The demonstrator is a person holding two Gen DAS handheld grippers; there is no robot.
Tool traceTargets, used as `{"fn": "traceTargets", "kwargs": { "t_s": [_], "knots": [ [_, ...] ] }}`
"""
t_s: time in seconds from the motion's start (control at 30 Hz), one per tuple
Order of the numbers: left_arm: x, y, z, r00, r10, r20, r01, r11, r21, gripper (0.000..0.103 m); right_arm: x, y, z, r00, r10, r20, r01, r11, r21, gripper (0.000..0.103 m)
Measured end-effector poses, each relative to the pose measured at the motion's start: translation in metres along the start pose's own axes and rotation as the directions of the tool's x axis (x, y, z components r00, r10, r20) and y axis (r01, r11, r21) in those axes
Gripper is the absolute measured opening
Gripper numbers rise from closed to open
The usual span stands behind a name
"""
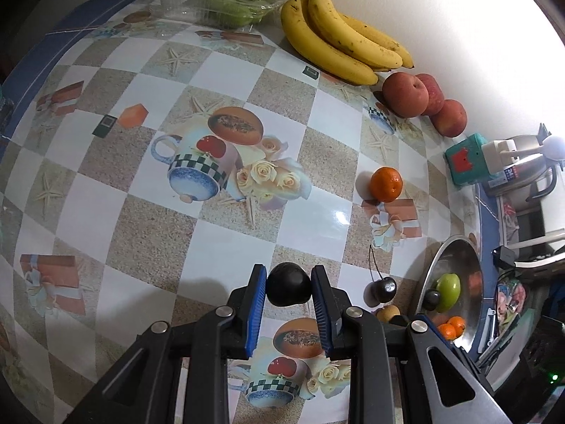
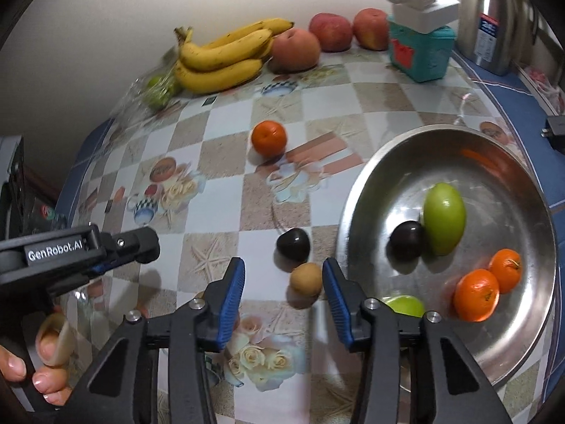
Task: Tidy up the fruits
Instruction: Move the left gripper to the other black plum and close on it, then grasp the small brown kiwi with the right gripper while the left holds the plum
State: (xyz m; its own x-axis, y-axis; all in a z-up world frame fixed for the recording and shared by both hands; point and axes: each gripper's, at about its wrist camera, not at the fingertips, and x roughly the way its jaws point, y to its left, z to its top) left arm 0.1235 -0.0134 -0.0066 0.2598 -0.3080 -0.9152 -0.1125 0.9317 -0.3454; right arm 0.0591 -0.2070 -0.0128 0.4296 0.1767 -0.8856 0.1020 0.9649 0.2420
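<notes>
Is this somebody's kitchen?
Probably a home kitchen or dining table. It has a printed tablecloth, bananas and apples by the wall, a metal bowl of fruit and a steel kettle.

On the worktop [image 2: 219,190], the bananas [image 2: 219,56] lie at the back by the wall with the apples [image 2: 330,31] to their right. The bowl [image 2: 370,183] sits at the right holding two tangerines [image 2: 476,295]; a lone tangerine [image 2: 269,138] rests between bananas and bowl, and a cherry [image 2: 293,244] just left of the bowl's rim.
</notes>
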Motion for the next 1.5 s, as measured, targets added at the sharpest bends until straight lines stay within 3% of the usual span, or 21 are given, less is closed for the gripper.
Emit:
{"fn": "traceTargets", "kwargs": {
  "t_s": [0.27,0.73,0.97,1.13,1.3,1.5],
  "knots": [
    [-0.001,0.002,0.000,1.000,-0.008,-0.002,0.008,1.000,-0.007,0.028,0.017,0.008,-0.002,0.998,-0.033,-0.046,0.032,0.999,-0.030,0.046],
    [0.001,0.001,0.000,1.000,-0.005,-0.008,0.005,1.000,-0.004,0.028,0.025,0.010,-0.002,0.990,-0.132,-0.051,0.128,0.989,-0.076,0.046],
    [0.001,0.001,0.000,1.000,-0.003,-0.009,0.003,1.000,-0.004,0.028,0.028,0.016,-0.003,0.978,-0.202,-0.050,0.194,0.972,-0.130,0.029],
    [0.003,0.002,0.000,1.000,0.000,-0.014,0.000,1.000,-0.005,0.028,0.031,0.019,-0.004,0.971,-0.235,-0.047,0.225,0.961,-0.160,0.025],
    [0.003,0.002,0.000,1.000,0.001,-0.015,-0.001,1.000,-0.005,0.028,0.031,0.018,-0.006,0.976,-0.212,-0.044,0.203,0.968,-0.145,0.025],
    [0.003,0.002,0.000,1.000,0.004,-0.013,-0.004,1.000,-0.004,0.028,0.023,0.018,-0.004,0.995,-0.086,-0.046,0.082,0.994,-0.077,0.025]
  ]
}}
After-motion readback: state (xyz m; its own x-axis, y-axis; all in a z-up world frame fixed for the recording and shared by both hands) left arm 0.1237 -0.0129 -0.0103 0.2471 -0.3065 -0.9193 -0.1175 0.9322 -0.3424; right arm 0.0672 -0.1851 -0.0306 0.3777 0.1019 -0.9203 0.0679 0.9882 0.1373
